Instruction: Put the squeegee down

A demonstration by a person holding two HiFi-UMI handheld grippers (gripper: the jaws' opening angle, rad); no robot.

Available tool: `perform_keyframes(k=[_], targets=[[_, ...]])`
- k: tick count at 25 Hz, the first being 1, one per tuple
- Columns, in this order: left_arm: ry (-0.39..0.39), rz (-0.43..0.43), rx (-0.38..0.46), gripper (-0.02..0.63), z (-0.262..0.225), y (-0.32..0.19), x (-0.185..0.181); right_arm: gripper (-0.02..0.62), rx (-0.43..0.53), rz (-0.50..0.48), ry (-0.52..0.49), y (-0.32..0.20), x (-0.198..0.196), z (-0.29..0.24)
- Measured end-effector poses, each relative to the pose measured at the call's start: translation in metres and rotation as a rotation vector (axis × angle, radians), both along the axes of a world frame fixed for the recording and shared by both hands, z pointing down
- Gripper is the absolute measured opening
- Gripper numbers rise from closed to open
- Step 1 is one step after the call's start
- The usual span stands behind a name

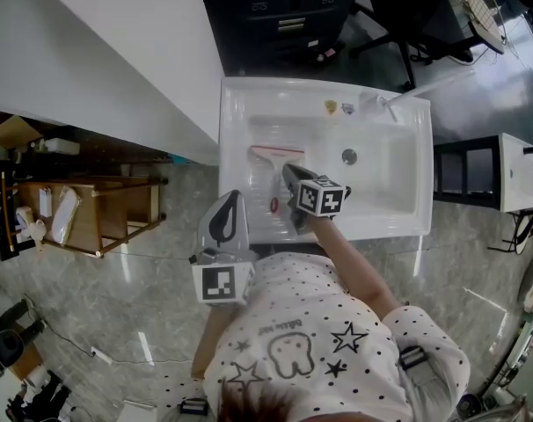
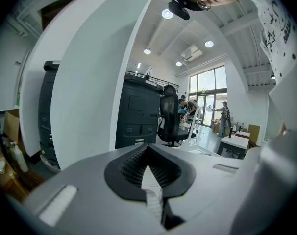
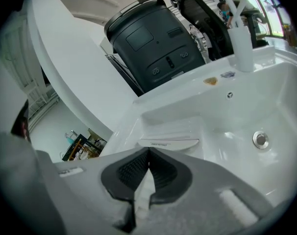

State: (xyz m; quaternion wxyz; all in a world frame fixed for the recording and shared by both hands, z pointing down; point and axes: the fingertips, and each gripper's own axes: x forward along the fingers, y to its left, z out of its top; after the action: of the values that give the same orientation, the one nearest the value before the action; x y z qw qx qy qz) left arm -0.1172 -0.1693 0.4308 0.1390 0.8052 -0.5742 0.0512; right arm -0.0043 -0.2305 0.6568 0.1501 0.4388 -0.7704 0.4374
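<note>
Two grippers are in play, each a pale grey plastic body with a black ribbed pad on either jaw and one cube of square black-and-white markers. The left gripper [image 2: 148, 150] is held over the grey marbled floor [image 1: 143, 280] short of the basin, with its two pads pressed tip to tip and nothing between them. The right gripper [image 3: 148, 152] reaches over the near rim of the basin, and its jaws are likewise closed on themselves and empty. Both are held by one person in a white shirt [image 1: 310, 341] printed with black dots and stars. Just beyond the right gripper's tips lies the single squeegee [image 1: 273, 170], free of both grippers. It rests flat on the ribbed ledge in the left part of the one glossy white sink [image 1: 407, 222]. Its long straight blade, edged by a thin red strip, lies crosswise toward the far wall. Its pale slim handle runs back toward the person and ends in a small red ring. Right of it the basin floor dips smooth to one round metal drain [image 3: 259, 139]. One white tap [image 3: 241, 45] stands on the far rim, with two small coloured stickers [image 3: 210, 81] just beside it. Behind the sink stand one dark boxy cabinet [image 3: 153, 38] and one black office chair [image 1: 407, 7].
</note>
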Motion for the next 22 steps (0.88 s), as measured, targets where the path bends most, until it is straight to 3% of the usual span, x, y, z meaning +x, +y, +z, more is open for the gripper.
perform_keyframes(k=[22], targets=[[0.012, 0.021, -0.002, -0.005, 0.0, 0.013, 0.008, -0.008, 0.243, -0.064, 0.057, 0.008, -0.004, -0.052]])
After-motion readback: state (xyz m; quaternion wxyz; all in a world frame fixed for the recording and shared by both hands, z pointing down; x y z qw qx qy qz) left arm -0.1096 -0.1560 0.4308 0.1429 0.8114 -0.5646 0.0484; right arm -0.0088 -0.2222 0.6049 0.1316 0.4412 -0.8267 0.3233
